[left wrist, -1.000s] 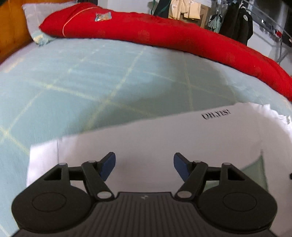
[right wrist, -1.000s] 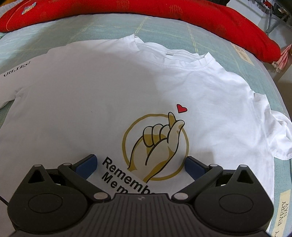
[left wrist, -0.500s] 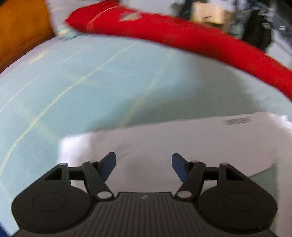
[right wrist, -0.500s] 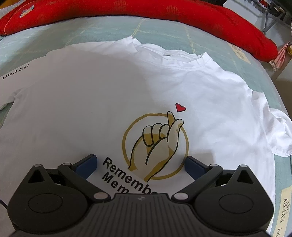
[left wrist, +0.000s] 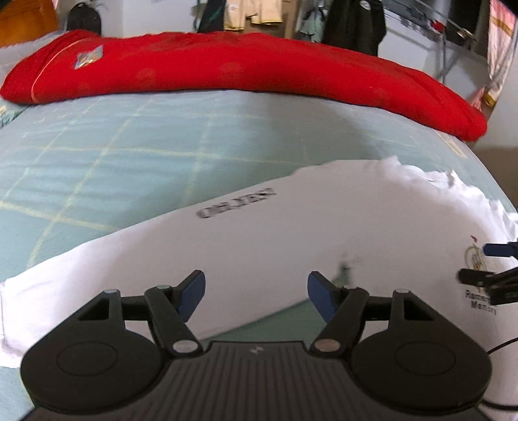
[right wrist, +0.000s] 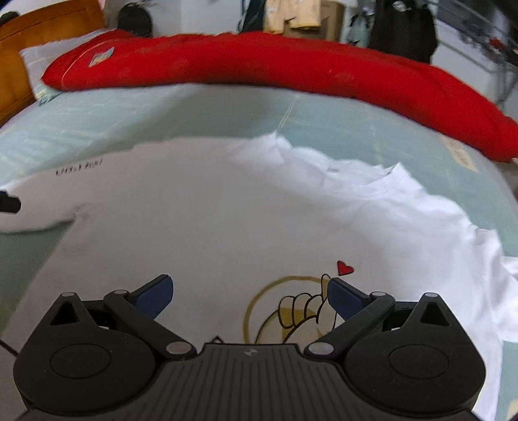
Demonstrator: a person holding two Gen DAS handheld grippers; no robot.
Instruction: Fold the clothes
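Observation:
A white T-shirt (right wrist: 226,220) lies spread front-up on the pale green bed, with a gold hand-and-heart print (right wrist: 301,307) on its chest. Its left sleeve (left wrist: 246,233) carries small black lettering. My left gripper (left wrist: 255,290) hovers open over that sleeve, nothing between its blue pads. My right gripper (right wrist: 249,294) is open low over the chest print, empty. The right gripper's fingers (left wrist: 495,249) show at the right edge of the left wrist view. The shirt's collar (right wrist: 365,181) points to the far side.
A long red quilt (right wrist: 275,68) lies across the far side of the bed sheet (left wrist: 129,155). A wooden headboard (right wrist: 39,29) and pillow are at the far left. Clothes hang on a rack (left wrist: 356,22) beyond the bed. The bed's right edge drops off near the quilt's end.
Both grippers tilted up and moved lower, closer to the shirt. The left view swung right, now showing more of the shirt body and the right gripper. Both stayed open.

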